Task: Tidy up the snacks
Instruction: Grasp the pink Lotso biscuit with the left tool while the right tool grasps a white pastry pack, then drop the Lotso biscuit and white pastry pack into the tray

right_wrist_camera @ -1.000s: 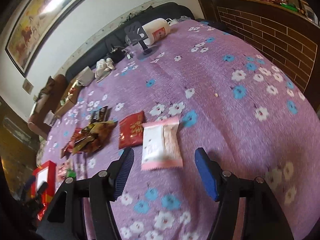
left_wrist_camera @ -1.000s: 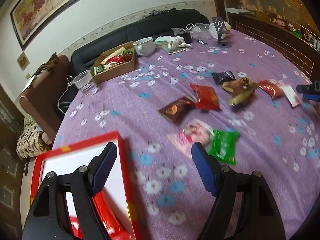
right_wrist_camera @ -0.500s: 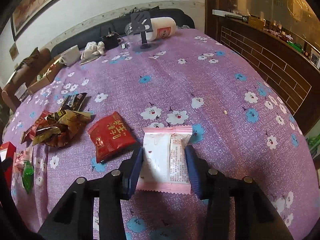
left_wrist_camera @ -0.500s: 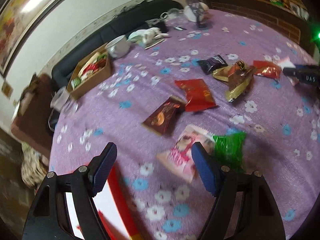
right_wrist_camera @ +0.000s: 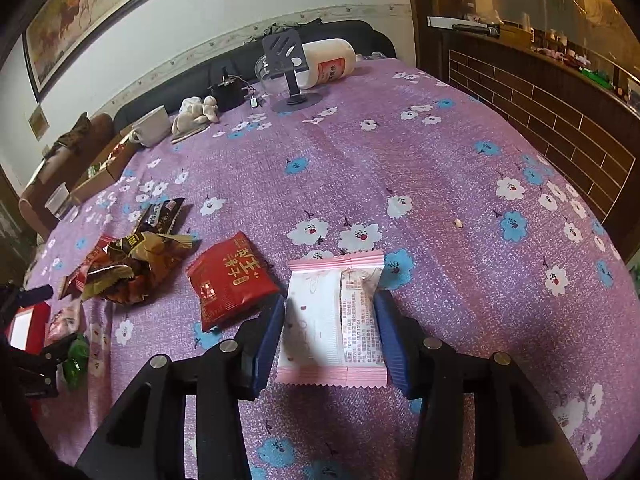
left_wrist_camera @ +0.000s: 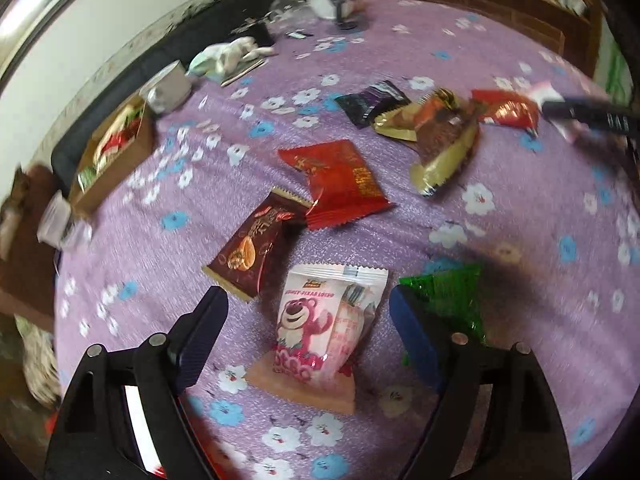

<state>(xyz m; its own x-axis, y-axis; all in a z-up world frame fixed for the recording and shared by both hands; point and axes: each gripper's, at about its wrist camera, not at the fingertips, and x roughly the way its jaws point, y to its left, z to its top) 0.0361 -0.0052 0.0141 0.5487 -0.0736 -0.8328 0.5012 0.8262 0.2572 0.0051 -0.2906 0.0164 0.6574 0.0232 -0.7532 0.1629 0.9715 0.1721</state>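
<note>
My right gripper [right_wrist_camera: 330, 338] is shut on a white and pink snack packet [right_wrist_camera: 332, 320], both pads touching its sides on the purple flowered tablecloth [right_wrist_camera: 400, 160]. A red packet [right_wrist_camera: 230, 280] lies just left of it. My left gripper [left_wrist_camera: 308, 340] is open, its fingers either side of a pink bear packet [left_wrist_camera: 320, 320] without touching it. A green packet [left_wrist_camera: 448, 300] lies by its right finger, a brown packet [left_wrist_camera: 252, 244] ahead left, a red packet [left_wrist_camera: 340, 184] beyond. A red box [left_wrist_camera: 136, 412] shows under the left finger.
Gold, black and red packets [left_wrist_camera: 440, 136] lie further out. A cardboard box of snacks [left_wrist_camera: 116, 152], a white mug [left_wrist_camera: 168, 88], a plush toy [right_wrist_camera: 196, 114], a phone stand [right_wrist_camera: 288, 68] and a lying bottle [right_wrist_camera: 328, 62] line the far edge.
My right gripper closed onto the white and pink packet. My left gripper swung right, away from the red box, and came down over the pink bear packet, still open.
</note>
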